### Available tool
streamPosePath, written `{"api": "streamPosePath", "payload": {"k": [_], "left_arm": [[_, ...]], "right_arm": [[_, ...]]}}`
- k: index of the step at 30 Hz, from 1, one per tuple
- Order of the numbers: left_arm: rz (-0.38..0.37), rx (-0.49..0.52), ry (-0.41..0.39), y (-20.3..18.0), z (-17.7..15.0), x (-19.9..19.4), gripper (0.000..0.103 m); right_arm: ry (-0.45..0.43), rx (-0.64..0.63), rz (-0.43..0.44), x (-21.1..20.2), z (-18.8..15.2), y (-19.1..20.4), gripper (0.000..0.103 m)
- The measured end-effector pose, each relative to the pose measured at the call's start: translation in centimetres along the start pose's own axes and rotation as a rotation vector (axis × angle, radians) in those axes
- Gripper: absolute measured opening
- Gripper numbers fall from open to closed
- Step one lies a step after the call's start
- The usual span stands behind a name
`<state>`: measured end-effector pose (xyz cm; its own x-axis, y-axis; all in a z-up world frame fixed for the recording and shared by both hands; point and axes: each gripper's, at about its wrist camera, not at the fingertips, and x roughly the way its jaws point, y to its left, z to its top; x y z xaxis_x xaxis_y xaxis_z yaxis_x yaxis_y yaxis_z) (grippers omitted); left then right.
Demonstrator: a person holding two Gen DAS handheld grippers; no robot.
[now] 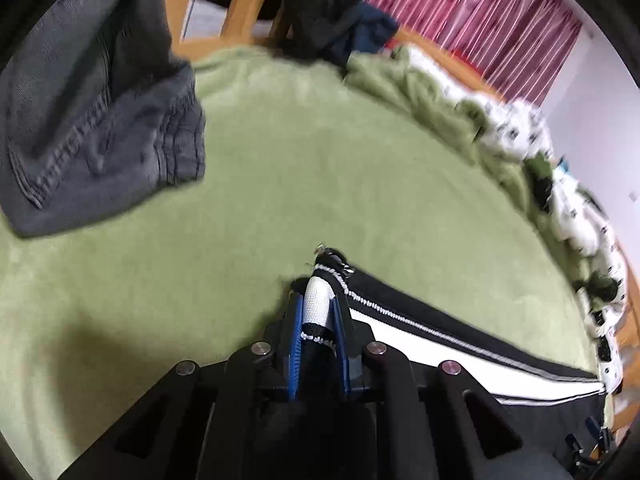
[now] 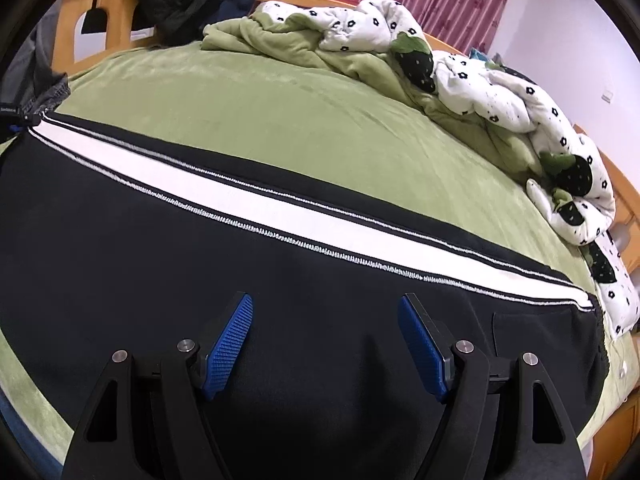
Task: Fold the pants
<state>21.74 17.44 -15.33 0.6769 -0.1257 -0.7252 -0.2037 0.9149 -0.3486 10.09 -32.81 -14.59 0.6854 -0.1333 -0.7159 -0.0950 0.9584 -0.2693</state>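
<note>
My left gripper [image 1: 316, 312] has its ribbed blue jaws clamped on a bunched corner of the black pants [image 2: 200, 280], knit with a white side stripe, spread flat across the fuzzy green bed [image 2: 280, 112]. My right gripper [image 2: 326, 340] hovers over them, jaws wide apart, empty.
</note>
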Motion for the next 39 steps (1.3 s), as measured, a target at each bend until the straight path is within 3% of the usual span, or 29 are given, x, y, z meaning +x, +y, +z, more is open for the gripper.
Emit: {"api": "streamPosePath", "payload": {"k": [4, 7, 12, 15, 16, 21, 26, 33, 39], "left_arm": [[0.045, 0.056, 0.001, -1.1, -0.5, -0.1, 0.021], [0.035, 0.062, 0.047, -1.2, -0.7, -0.8, 0.037], [-0.071, 0.028, 0.029, -0.6, -2.6, -4.8, 0.037], [-0.261, -0.082, 0.049, 0.4, -4.2, -7.2, 0.037], [-0.288, -0.103, 0.054, 0.6, -4.6, -7.6, 0.037], [-0.241, -0.090, 0.048, 1.2, -7.9, -9.5, 0.037], [-0.281, -0.143, 0.100, 2.5, -11.5, -10.4, 0.037], [-0.288, -0.177, 0.107, 3.7, -13.9, -11.0, 0.037], [-0.297, -0.264, 0.129, 6.1, -14.9, -8.7, 0.037]], "right_arm": [[0.005, -0.017, 0.013, 0.1, 0.1, 0.7, 0.074], [0.001, -0.009, 0.033, 0.0, 0.4, 1.0, 0.074], [-0.014, 0.037, 0.076, -0.3, 1.0, 1.0, 0.074], [-0.030, 0.046, 0.090, -0.9, 1.4, 1.4, 0.074], [-0.038, 0.049, 0.102, -1.2, 1.5, 1.6, 0.074], [-0.049, 0.059, 0.136, -2.5, 1.7, 2.4, 0.074], [-0.056, 0.084, 0.177, -3.7, 1.4, 2.6, 0.074], [-0.067, 0.205, 0.187, -5.0, 0.1, 1.3, 0.074], [-0.060, 0.280, 0.193, -5.3, -0.6, -0.1, 0.074]]}}
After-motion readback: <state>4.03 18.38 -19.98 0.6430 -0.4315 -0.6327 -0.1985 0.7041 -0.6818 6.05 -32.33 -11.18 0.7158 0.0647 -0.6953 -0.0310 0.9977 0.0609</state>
